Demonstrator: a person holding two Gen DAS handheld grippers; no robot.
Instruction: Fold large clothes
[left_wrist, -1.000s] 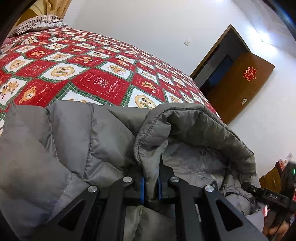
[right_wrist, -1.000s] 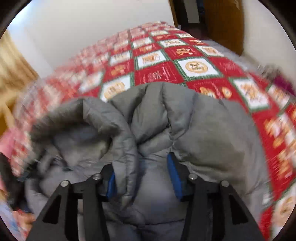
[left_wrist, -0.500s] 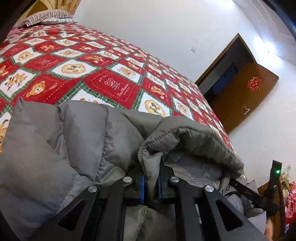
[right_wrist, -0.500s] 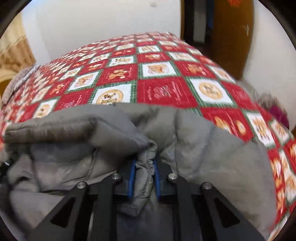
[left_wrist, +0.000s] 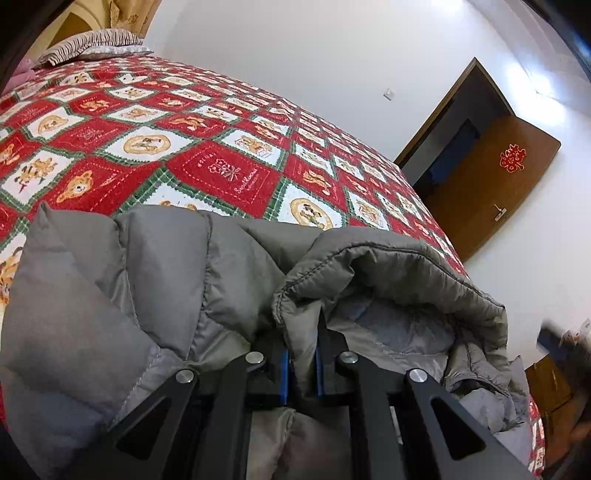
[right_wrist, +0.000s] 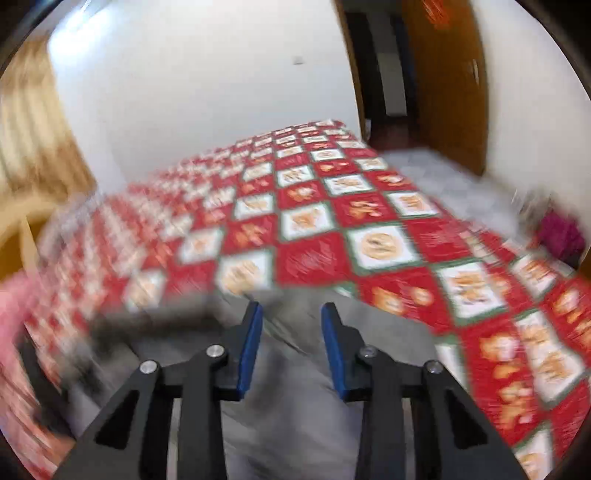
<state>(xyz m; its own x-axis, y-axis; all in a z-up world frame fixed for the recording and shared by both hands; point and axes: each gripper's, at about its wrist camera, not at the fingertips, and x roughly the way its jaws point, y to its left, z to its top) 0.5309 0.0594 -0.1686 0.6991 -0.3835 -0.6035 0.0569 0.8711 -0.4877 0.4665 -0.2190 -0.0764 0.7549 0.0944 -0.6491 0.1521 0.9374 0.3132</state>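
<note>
Grey puffer jacket (left_wrist: 155, 280) (quilted), hem pinched by left tool (left_wrist: 302, 363), right tool (right_wrist: 291, 347) opening, empty.

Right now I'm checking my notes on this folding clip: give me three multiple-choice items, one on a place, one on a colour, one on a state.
1. Where does the grey puffer jacket lie?
A. on the bed quilt
B. on the floor
C. on a chair

2. What colours is the bed quilt?
A. blue and yellow
B. red and white with green
C. plain grey

3. How is the left gripper?
A. wide open
B. shut on a jacket edge
C. out of view

Answers:
1 A, the jacket rests on the quilt in both views.
2 B, red and white patches with green borders.
3 B, its blue pads pinch a grey stitched edge. The right gripper is opening, pads apart above the jacket.
</note>
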